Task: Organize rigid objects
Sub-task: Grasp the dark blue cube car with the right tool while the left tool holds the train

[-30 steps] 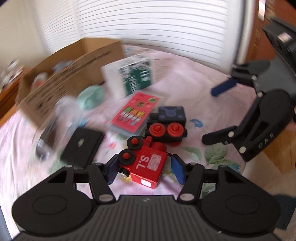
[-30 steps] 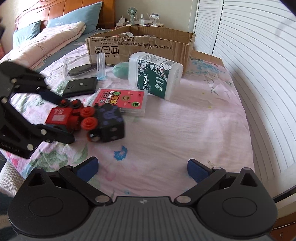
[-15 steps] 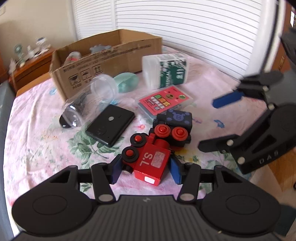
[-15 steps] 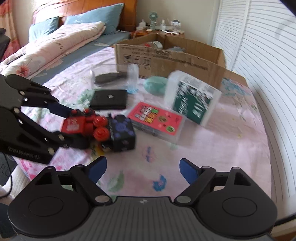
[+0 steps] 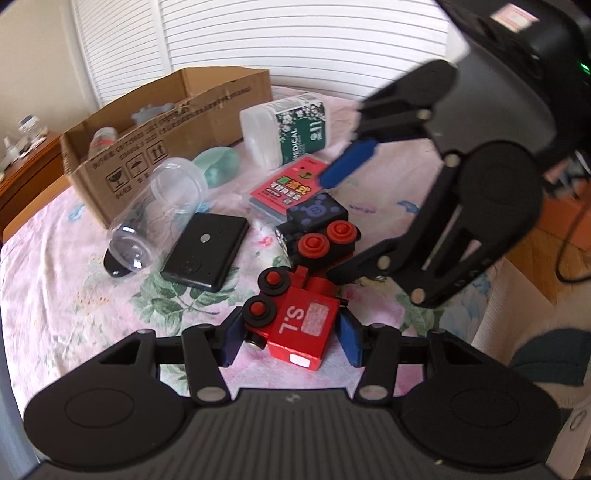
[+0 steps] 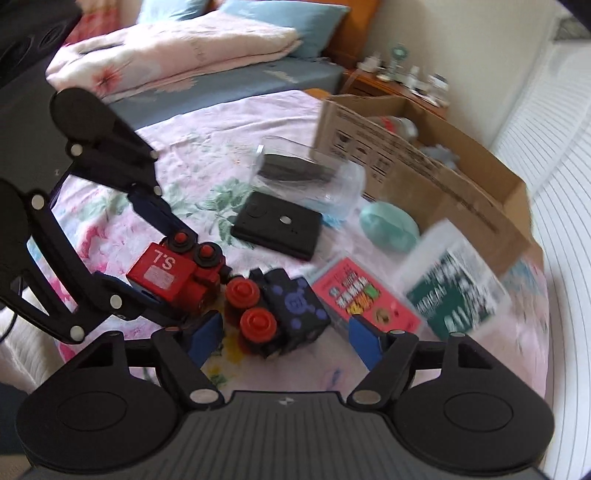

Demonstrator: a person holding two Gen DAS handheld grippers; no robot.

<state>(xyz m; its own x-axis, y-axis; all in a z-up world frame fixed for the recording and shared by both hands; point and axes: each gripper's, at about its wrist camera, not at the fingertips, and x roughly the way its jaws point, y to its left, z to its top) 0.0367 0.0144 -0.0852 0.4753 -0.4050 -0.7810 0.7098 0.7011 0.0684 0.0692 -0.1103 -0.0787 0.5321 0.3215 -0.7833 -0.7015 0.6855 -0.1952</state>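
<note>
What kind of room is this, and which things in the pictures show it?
Most likely a bedroom in a home. The items lie on a pink floral bedsheet, with a folded pink quilt and blue pillows against a wooden headboard, and a small wooden bedside table nearby.

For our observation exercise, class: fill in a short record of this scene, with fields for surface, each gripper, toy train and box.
surface: floral bedsheet
left gripper: shut on red train car
right gripper: jaws closing around black train car
train cars: joined end to end
cardboard box: open, behind the loose items
</note>
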